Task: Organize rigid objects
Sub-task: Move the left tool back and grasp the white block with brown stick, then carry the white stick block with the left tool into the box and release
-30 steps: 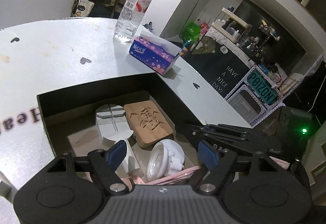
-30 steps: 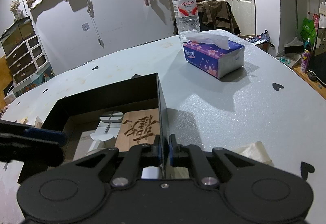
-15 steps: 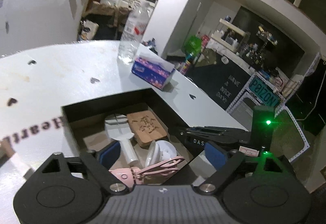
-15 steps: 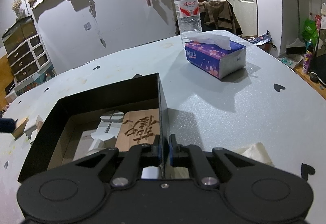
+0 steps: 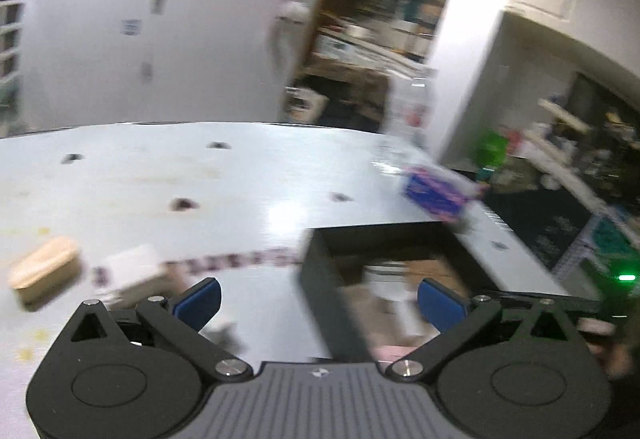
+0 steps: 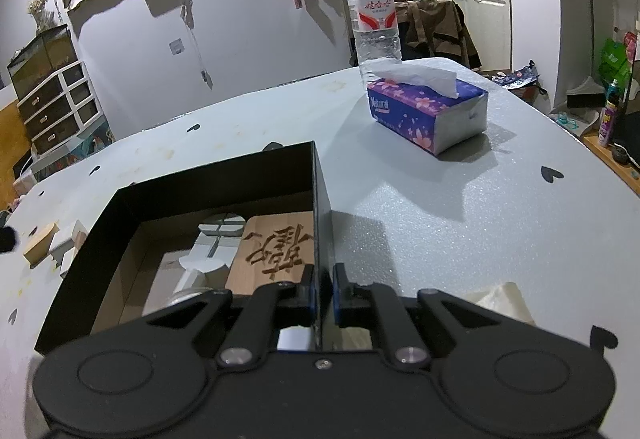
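On the pale worktop, far left, a wooden block and a white block, just beside each other, outside the black box. Left tongs blurred, jaws opening wide, nothing between them, above the box's left wall. Inside the box, a white piece beside a carved wooden tile. Right tongs pinched narrow on the box's right wall. Farther right and back, a purple tissue pack with a clear water bottle upright just behind. Near the right tongs, a crumpled tissue.
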Demonstrator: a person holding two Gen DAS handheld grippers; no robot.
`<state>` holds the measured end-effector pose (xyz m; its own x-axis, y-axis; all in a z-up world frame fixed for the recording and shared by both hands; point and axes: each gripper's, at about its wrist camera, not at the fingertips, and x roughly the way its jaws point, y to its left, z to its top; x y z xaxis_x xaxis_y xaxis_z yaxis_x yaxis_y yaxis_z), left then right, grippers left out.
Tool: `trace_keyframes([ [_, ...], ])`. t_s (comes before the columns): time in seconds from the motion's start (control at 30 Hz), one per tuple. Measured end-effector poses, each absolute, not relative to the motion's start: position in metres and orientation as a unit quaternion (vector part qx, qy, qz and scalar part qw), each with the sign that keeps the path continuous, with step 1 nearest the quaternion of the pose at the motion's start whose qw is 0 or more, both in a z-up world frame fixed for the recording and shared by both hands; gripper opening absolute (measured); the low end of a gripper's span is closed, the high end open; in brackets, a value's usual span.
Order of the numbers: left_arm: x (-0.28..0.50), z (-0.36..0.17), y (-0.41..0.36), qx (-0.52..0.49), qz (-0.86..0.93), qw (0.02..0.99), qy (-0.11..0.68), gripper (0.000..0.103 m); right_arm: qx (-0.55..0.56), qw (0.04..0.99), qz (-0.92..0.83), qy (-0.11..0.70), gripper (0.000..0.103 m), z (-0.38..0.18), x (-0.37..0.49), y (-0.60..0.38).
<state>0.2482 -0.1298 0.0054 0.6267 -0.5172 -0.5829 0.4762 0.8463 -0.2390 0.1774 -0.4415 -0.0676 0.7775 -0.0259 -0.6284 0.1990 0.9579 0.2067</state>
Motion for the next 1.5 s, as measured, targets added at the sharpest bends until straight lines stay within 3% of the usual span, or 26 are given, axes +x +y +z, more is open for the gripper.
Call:
trace_keyframes([
  [0.23,0.275,-0.032,-0.116,-0.041,-0.173,0.917,0.358,0.099,0.127,0.933,-0.056,0.331,0.008,-0.068,0.178,-0.442],
  [0.4,0.297,-0.051,-0.124,-0.064,-0.143,0.914,0.375,0.077,0.128,0.933,-0.056,0.331,0.009,-0.068,0.178,-0.442],
  [0.63,0.304,-0.065,-0.128,-0.058,-0.132,0.913,0.382,0.030,0.127,0.933,-0.057,0.331,0.008,-0.067,0.178,-0.441],
  [0.7,0.300,-0.065,-0.115,-0.085,-0.149,0.907,0.385,0.024,0.128,0.933,-0.057,0.331,0.009,-0.067,0.178,-0.441],
  [0.9,0.278,-0.069,-0.083,-0.121,-0.187,0.893,0.391,0.026,0.128,0.933,-0.059,0.330,0.008,-0.067,0.179,-0.440],
  [0.97,0.269,-0.069,-0.072,-0.112,-0.167,0.902,0.381,0.036,0.129,0.934,-0.060,0.329,0.008,-0.067,0.178,-0.441],
  [1.0,0.266,-0.069,-0.069,-0.106,-0.151,0.908,0.377,0.051,0.130,0.934,-0.061,0.329,0.008,-0.068,0.178,-0.441],
  [1.03,0.263,-0.069,-0.064,-0.100,-0.133,0.914,0.371,0.058,0.130,0.933,-0.061,0.329,0.008,-0.068,0.178,-0.441],
  [1.5,0.255,-0.072,-0.089,-0.027,-0.131,0.920,0.369,0.057,0.133,0.933,-0.063,0.330,0.009,-0.070,0.180,-0.442],
])
